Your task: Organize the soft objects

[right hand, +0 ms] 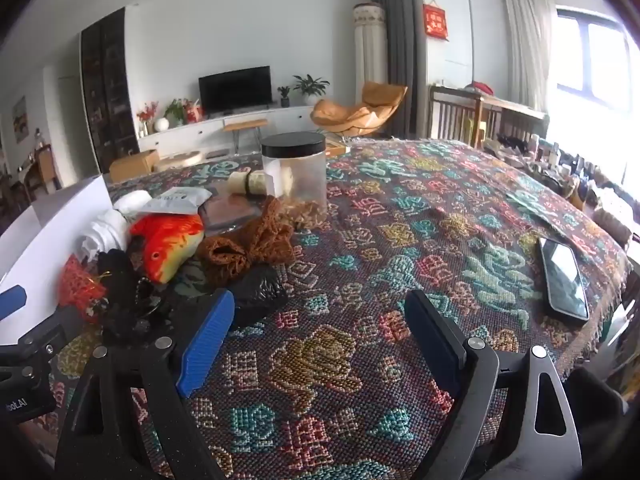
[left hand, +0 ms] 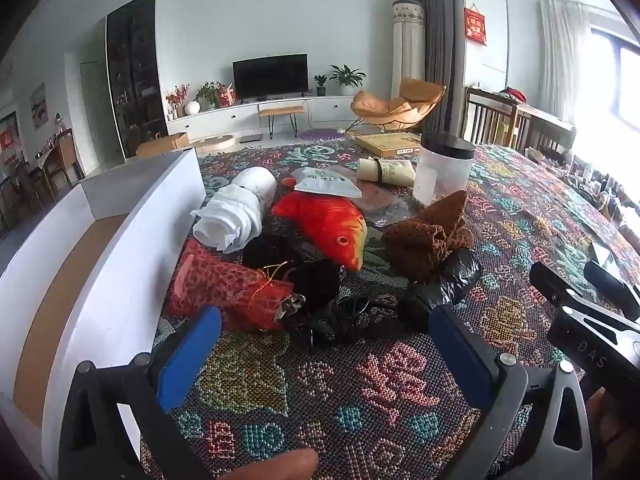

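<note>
2 grippers hover low over the patterned tablecloth (right hand: 400, 216), both spread wide and gripping nothing: left gripper (left hand: 324, 356) lower centre of its view, right gripper (right hand: 320, 340) likewise. Soft items (plush fish (left hand: 328, 224), white cloth roll (left hand: 236, 212), brown knit (left hand: 428, 236)) cluster mid-frame beside a white box (left hand: 120, 240).

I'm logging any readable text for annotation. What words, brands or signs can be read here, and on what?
"DAS": black body of the right gripper, seen from the left wrist.
"ootAI" (start cut off): black body of the left gripper, seen from the right wrist.
White flat pouch: dark print, too blurred.
Red wall hanging: characters too small.
Flat yellow cardboard box: label unreadable.
</note>
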{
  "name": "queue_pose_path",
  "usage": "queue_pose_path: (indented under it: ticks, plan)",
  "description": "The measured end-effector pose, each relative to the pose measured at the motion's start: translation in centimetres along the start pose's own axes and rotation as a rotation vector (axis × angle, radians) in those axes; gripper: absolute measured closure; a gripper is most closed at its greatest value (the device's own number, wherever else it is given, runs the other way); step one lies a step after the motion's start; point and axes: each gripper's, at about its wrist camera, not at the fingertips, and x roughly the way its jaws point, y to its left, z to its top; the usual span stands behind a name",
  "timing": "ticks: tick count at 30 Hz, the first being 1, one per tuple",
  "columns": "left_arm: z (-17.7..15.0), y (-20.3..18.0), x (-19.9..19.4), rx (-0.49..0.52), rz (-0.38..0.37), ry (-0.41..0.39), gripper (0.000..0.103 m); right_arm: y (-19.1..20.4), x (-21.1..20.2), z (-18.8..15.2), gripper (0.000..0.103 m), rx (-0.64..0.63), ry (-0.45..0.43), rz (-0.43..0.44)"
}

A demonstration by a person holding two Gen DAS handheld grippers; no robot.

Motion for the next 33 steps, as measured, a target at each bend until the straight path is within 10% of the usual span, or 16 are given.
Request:
queue_pose_path:
  ticks: [33]
  plan:
    - [-1.4,0.1,0.6,0.047,0.048,0.038,0.000,0.7,-0.2,0.0,0.014,-0.032,-0.007,0.035]
